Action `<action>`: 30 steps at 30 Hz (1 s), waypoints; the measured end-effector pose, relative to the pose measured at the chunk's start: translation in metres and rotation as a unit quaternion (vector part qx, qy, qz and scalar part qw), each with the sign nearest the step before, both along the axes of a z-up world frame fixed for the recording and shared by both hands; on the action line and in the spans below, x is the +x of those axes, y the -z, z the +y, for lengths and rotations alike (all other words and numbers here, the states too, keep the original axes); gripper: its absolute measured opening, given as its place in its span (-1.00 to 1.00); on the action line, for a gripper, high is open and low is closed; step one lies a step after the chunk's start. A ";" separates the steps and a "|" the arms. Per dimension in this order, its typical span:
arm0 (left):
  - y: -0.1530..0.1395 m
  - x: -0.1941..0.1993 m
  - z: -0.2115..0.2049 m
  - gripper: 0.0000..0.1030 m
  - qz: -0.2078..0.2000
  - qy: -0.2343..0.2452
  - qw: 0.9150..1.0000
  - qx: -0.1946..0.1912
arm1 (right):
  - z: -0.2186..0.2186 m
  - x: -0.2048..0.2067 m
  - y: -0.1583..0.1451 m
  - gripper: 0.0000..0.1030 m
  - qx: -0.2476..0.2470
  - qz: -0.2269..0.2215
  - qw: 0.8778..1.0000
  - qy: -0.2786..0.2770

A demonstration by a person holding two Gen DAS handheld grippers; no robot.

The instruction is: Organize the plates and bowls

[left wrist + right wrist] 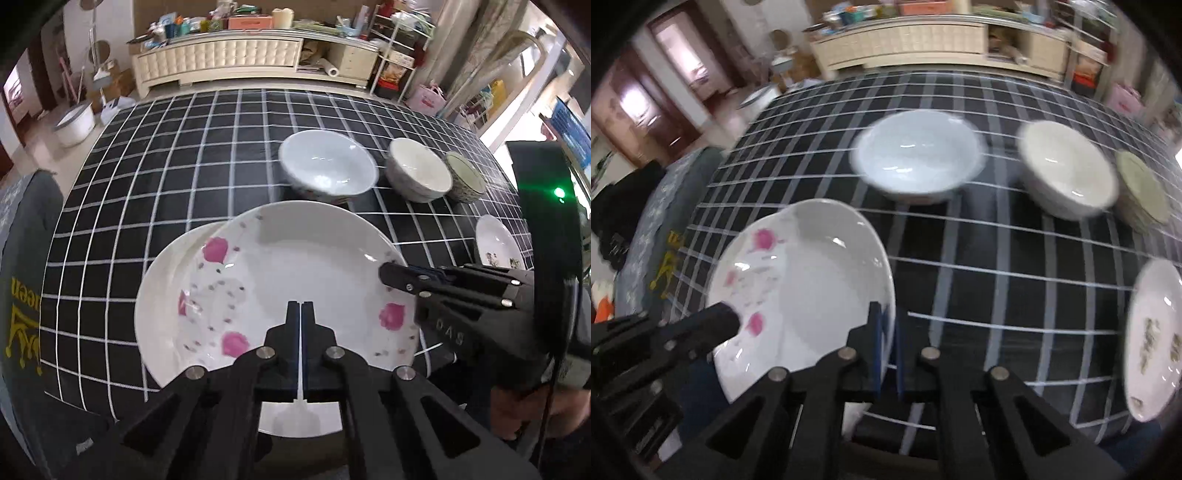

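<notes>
Item: pink-flowered plate (295, 273), lower centre of the left wrist view, carried over a plain white plate (162, 295) that shows at its left edge.
Left gripper (301, 314): clamped on the near rim.
Right gripper (886, 325): clamped on the plate's right rim; in the left view it enters from the right.
Step, as judged: two-handed stacking of the plates. Next move calls for lowering level, centred on the plate beneath, then releasing.
Remaining: three bowls, upper right; the pale blue bowl (327, 168) is nearest. Patterned plate (1156, 339), cut off at the right edge.
Unclear: whether the plates touch. Right view blurred.
</notes>
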State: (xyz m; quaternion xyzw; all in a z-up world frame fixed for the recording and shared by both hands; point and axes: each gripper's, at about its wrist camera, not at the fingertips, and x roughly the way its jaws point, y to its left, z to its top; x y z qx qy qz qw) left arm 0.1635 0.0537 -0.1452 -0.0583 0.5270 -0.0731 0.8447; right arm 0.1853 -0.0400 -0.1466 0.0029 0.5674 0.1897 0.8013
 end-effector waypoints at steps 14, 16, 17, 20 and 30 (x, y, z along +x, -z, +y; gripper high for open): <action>0.037 -0.009 0.072 -1.00 0.029 -0.076 0.996 -0.021 | 0.033 0.007 0.030 -0.79 -0.015 0.036 0.999 -0.014; 0.040 -0.007 0.074 -1.00 0.033 -0.078 0.996 -0.024 | 0.036 0.006 0.030 -0.78 -0.020 0.031 0.999 -0.018; 0.042 -0.007 0.075 -1.00 0.035 -0.080 0.996 -0.025 | 0.036 0.005 0.030 -0.78 -0.023 0.029 0.999 -0.020; 0.048 -0.004 0.075 -1.00 0.040 -0.083 0.995 -0.025 | 0.035 0.005 0.030 -0.77 -0.023 0.026 0.999 -0.024; 0.042 -0.009 0.073 -0.95 0.035 -0.085 0.996 -0.023 | 0.034 -0.004 0.009 -0.72 -0.035 -0.017 0.999 -0.029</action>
